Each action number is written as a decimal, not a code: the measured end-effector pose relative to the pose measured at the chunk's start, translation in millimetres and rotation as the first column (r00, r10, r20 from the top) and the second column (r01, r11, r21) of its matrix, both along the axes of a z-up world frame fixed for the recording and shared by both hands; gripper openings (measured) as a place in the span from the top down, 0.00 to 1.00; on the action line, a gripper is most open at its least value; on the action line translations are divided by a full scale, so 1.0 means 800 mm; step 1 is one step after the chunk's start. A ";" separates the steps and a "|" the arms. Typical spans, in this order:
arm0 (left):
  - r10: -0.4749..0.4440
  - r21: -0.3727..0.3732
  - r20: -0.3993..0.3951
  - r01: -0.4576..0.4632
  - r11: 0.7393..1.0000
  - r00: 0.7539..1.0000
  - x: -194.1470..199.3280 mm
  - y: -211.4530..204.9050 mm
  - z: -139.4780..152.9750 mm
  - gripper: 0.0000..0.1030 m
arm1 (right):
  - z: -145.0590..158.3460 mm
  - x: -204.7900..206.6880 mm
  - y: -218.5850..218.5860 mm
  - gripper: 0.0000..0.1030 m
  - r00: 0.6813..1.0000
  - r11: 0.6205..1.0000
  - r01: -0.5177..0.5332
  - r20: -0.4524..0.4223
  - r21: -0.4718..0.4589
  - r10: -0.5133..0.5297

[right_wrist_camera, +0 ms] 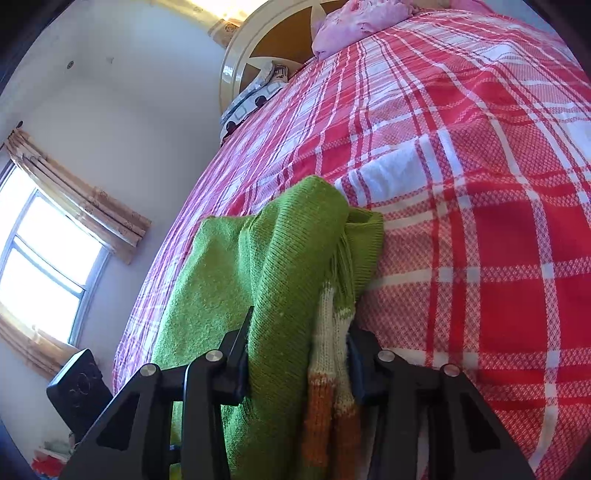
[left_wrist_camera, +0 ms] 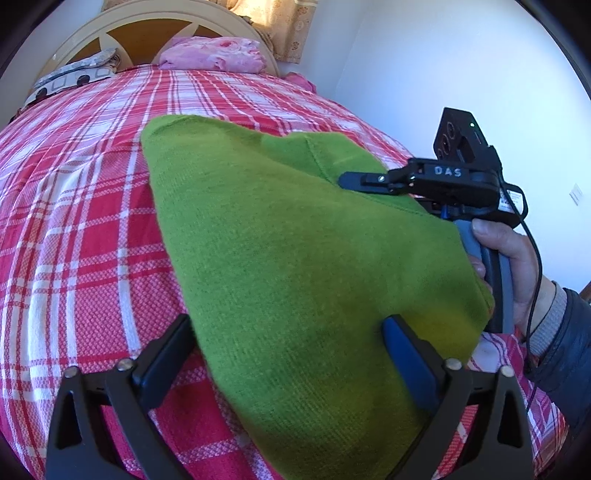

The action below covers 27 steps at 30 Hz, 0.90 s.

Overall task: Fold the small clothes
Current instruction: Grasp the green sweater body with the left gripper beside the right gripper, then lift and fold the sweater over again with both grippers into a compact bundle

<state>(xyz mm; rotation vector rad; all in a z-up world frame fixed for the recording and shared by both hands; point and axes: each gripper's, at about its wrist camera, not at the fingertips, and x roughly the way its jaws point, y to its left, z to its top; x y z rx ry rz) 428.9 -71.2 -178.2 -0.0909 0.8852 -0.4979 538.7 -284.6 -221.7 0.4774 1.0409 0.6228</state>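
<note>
On a bed (left_wrist_camera: 74,229) with red-and-white plaid cover, near white walls and a curtained window (right_wrist_camera: 40,266), the green knit garment (left_wrist_camera: 288,266) lies between the spread left tongs (left_wrist_camera: 291,354), the right tongs (right_wrist_camera: 299,354) clamping its bunched edge.

home bedroom | plaid bedspread (left_wrist_camera: 92,229) | pink pillow (left_wrist_camera: 214,55) | headboard (right_wrist_camera: 236,70) | curtained window (right_wrist_camera: 40,266)

A bed (left_wrist_camera: 92,221) under a red-and-white plaid cover fills both views. At its head stands a cream round headboard (left_wrist_camera: 122,26), with a pink pillow (left_wrist_camera: 214,55) and a grey patterned pillow (left_wrist_camera: 70,79) lying against it. Beyond the bed's side, a curtained window (right_wrist_camera: 40,266) lights the wall.
</note>
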 end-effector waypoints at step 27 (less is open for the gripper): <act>0.095 0.044 0.143 -0.102 0.994 0.985 -0.143 0.082 0.083 0.64 | 0.123 -0.130 0.098 0.71 0.977 0.992 -0.095 0.199 0.088 0.076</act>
